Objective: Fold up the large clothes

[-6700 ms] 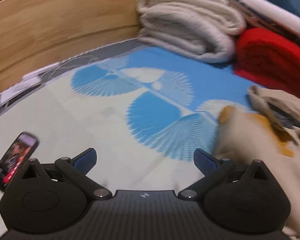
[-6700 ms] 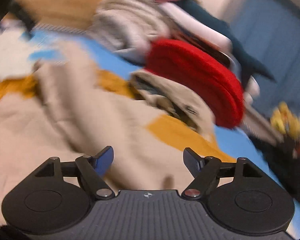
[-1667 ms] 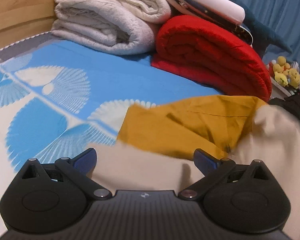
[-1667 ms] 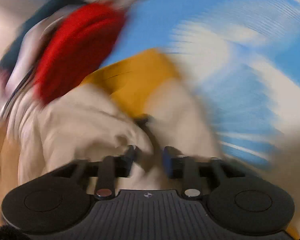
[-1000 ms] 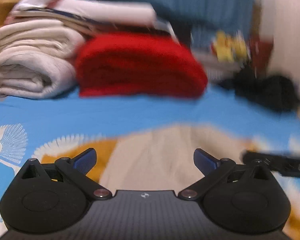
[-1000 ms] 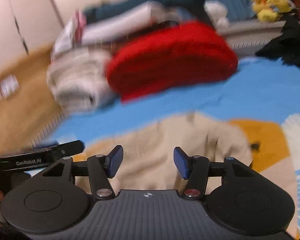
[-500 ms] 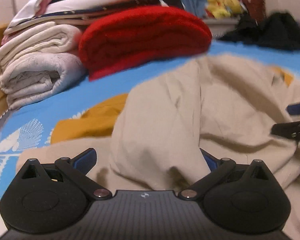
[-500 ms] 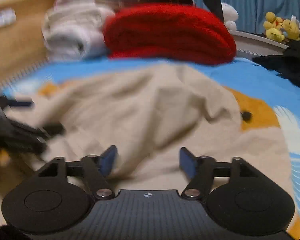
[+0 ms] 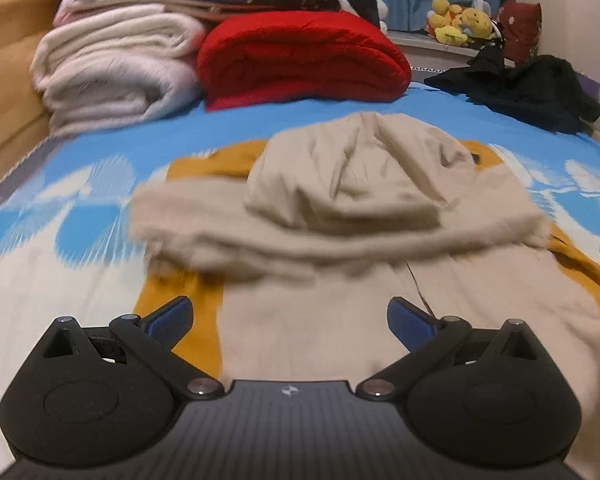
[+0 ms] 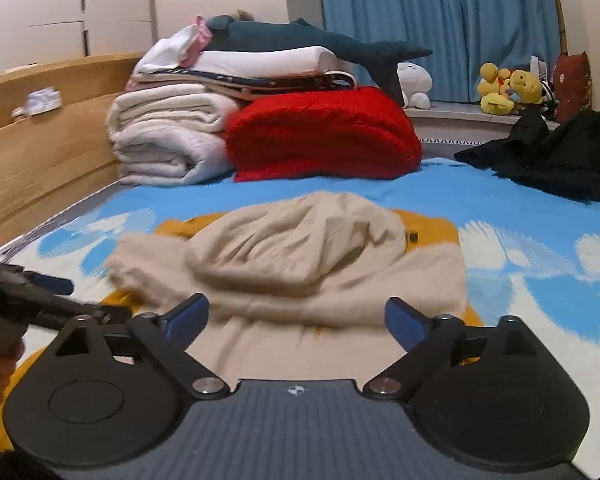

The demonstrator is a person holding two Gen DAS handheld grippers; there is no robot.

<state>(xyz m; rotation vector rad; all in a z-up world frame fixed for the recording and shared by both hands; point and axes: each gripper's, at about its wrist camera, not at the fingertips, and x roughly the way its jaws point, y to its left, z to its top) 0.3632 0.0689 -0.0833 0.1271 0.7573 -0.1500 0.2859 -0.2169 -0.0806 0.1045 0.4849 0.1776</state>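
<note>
A beige and mustard hooded garment (image 9: 340, 208) lies spread on the blue patterned bed sheet (image 9: 100, 216), with its hood and upper part folded over onto the body. It also shows in the right wrist view (image 10: 300, 248). My left gripper (image 9: 290, 318) is open and empty, hovering just above the garment's near part. My right gripper (image 10: 296, 316) is open and empty, a little back from the garment. The left gripper's fingers (image 10: 48, 280) show at the left edge of the right wrist view.
A red folded blanket (image 9: 300, 56) and a stack of white folded blankets (image 9: 112, 72) lie at the head of the bed, topped by a plush shark (image 10: 300, 40). Black clothes (image 9: 532, 88) lie at the far right. A wooden headboard (image 10: 40, 148) runs along the left.
Both grippers have pulled back from the garment, which now lies folded over on the sheet. The right gripper, shut on cloth 1.7 s ago, is now open.
</note>
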